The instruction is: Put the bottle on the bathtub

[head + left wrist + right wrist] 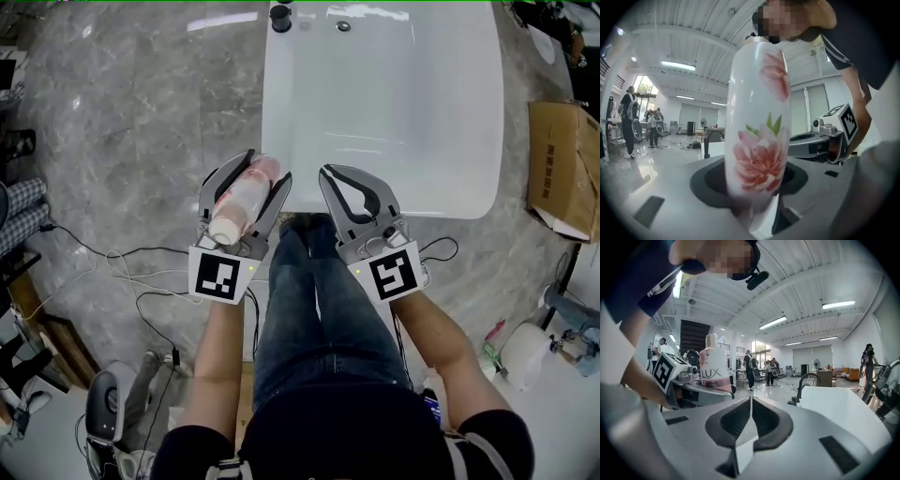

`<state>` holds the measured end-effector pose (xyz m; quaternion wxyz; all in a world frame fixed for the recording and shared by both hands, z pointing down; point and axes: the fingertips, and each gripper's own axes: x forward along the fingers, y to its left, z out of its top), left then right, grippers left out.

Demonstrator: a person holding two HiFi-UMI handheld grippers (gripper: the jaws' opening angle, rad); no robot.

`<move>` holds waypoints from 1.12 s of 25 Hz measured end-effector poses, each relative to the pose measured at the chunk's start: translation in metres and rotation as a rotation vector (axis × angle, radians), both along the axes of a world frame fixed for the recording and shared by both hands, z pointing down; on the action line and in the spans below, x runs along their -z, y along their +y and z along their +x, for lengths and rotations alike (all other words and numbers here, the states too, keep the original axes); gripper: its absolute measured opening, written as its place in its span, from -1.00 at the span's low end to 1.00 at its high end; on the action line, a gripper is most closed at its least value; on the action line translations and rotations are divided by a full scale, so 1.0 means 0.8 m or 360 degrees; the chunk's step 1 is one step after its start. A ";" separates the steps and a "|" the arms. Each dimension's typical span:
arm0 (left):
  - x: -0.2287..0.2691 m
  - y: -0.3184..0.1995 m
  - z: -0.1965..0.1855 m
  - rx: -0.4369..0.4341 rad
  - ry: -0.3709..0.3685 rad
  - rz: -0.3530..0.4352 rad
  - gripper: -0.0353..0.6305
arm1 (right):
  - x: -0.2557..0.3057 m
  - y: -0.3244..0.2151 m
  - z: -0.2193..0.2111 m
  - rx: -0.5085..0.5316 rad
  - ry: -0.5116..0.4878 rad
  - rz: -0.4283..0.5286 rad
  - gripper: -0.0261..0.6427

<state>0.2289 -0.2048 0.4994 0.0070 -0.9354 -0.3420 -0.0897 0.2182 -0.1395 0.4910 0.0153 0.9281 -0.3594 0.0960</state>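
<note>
the bathtub (394,122) was the biggest thing before us, white and bare inside. its near edge lay just ahead of both grippers. the left gripper (266,165) hung off the near left corner, over the floor and not yet over the rim. its jaws were partly open and clamped on the body of the bottle (242,202). the left gripper view showed the white, flower-printed bottle (759,122) filling the gap between the jaws. it stood roughly upright, cap uppermost. the right gripper (328,174) was just beside it, opposite the middle of the near edge. its jaws were pressed together on nothing.

we judged the step in hand to be the carry to the rim. to do it well we would keep the bottle upright, bring its base over a flat stretch of the near edge or the near left corner, and lower it until it sat flat. only then would we part the jaws, and slowly, since a tall narrow bottle might tip on a smooth rim. the empty right gripper could stay close to steady it.

by count: one bathtub, two grippers, one bottle, one dark faucet (280,16) at the far left corner, and one drain (343,26) at the far edge.
</note>
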 end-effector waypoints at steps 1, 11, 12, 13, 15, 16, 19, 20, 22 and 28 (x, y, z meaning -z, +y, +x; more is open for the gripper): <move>-0.013 -0.001 0.000 -0.0005 -0.0012 0.0009 -0.16 | -0.010 -0.001 0.001 0.0002 -0.0002 -0.0010 -0.83; -0.116 -0.003 0.018 0.0004 -0.0060 0.0063 -0.16 | -0.095 -0.004 0.025 -0.0043 -0.0045 -0.0070 -0.83; -0.122 -0.001 0.019 0.0003 -0.0065 0.0077 -0.16 | -0.101 -0.004 0.026 -0.0040 -0.0056 -0.0076 -0.83; -0.128 0.001 0.021 -0.0002 -0.0068 0.0096 -0.16 | -0.108 -0.004 0.027 -0.0035 -0.0068 -0.0079 -0.83; -0.138 0.006 0.022 -0.0026 -0.0064 0.0138 -0.16 | -0.120 -0.004 0.028 -0.0017 -0.0088 -0.0095 -0.83; -0.143 0.010 0.024 -0.0036 -0.0058 0.0145 -0.16 | -0.126 -0.003 0.029 -0.0009 -0.0097 -0.0106 -0.83; -0.160 0.015 0.033 -0.0036 -0.0054 0.0114 -0.16 | -0.142 -0.006 0.038 -0.0016 -0.0111 -0.0106 -0.83; -0.166 0.014 0.035 -0.0034 -0.0059 0.0100 -0.16 | -0.147 -0.007 0.041 -0.0026 -0.0115 -0.0101 -0.83; -0.178 0.014 0.041 -0.0033 -0.0064 0.0088 -0.16 | -0.155 -0.008 0.044 -0.0049 -0.0131 -0.0091 -0.83; -0.201 0.018 0.056 -0.0005 -0.0061 0.0100 -0.16 | -0.170 -0.004 0.044 -0.0073 -0.0166 -0.0086 -0.83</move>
